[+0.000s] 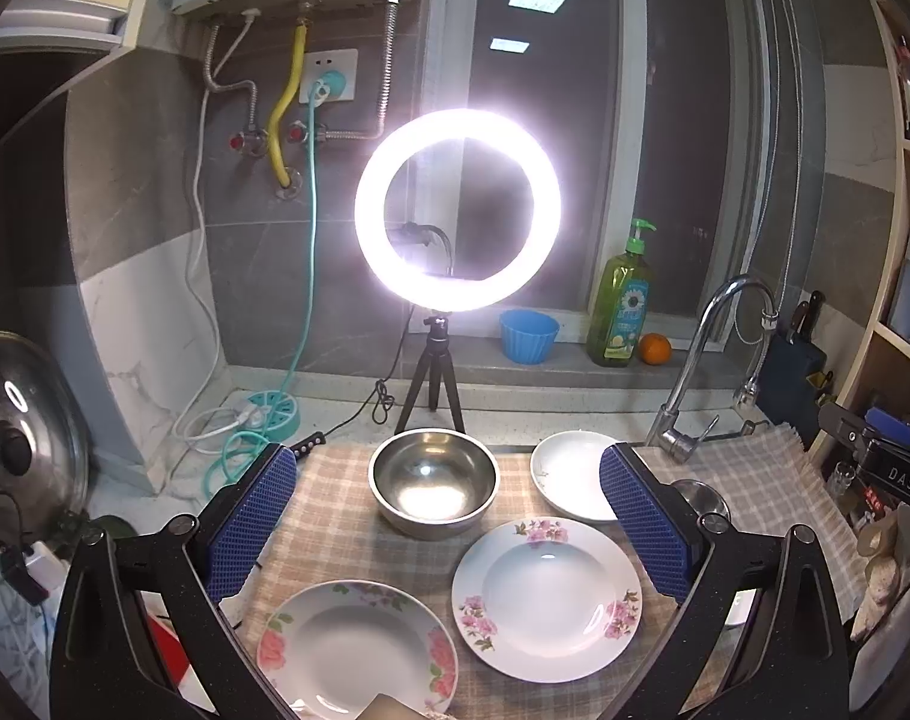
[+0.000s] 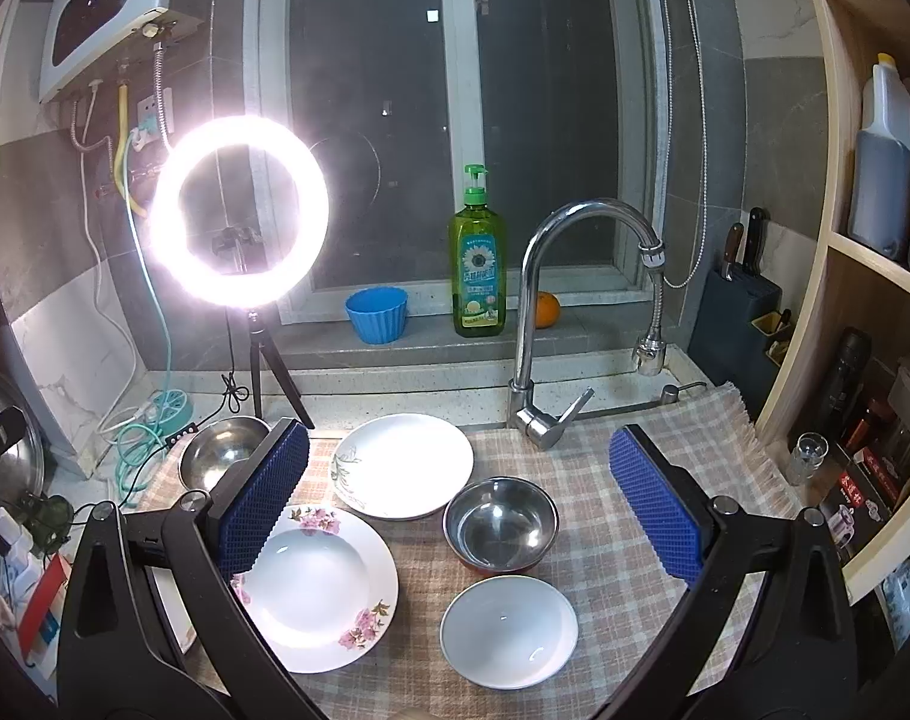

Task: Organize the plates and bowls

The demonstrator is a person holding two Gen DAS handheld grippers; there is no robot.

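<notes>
While both claws, left claw (image 1: 449, 516) and right claw (image 2: 458, 498), hover wide and empty, plates and bowls lie scattered around the pink-flowered plate (image 2: 314, 588); a careless grab on the small steel bowl (image 2: 500, 525) behind it could skid it into the faucet (image 2: 539, 414).

Right gripper (image 2: 458, 495) jaws wide apart, empty; steel bowl (image 2: 500, 523) between; plain white bowl (image 2: 508, 631) at 6 o'clock; floral plate (image 2: 317, 588) at 8.
</notes>
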